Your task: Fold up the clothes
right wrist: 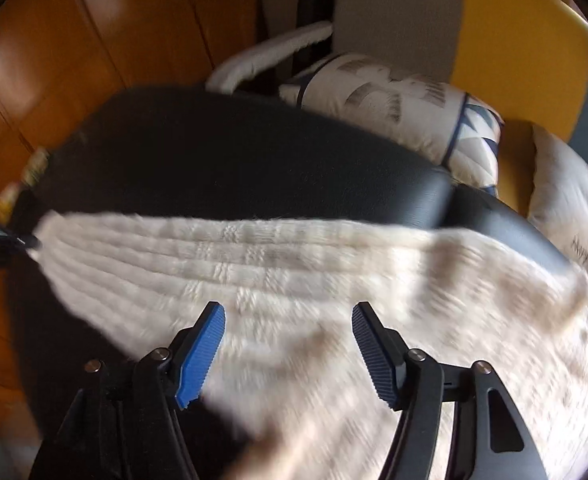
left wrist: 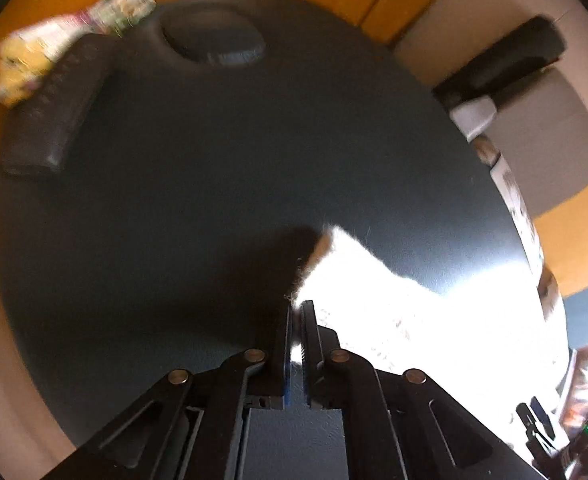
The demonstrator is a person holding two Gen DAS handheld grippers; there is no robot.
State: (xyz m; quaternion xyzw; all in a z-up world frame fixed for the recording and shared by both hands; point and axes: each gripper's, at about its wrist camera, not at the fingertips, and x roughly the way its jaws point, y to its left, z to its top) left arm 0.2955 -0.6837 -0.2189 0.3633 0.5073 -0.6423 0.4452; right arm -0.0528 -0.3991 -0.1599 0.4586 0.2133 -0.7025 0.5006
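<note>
Left wrist: left gripper (left wrist: 297, 308) pinching white sweater (left wrist: 414, 312) | right gripper (right wrist: 288, 316) spread | no legible writing

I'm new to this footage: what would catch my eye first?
The white knitted garment spreads over the dark round table, glaring in sunlight near the left gripper, which is shut on its edge. The right gripper hangs open above the knit. A dark folded cloth lies at the table's far left.

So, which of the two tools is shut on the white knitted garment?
The left tool: it pinches the white knitted garment at an edge. The right tool is wide open above it.
</note>
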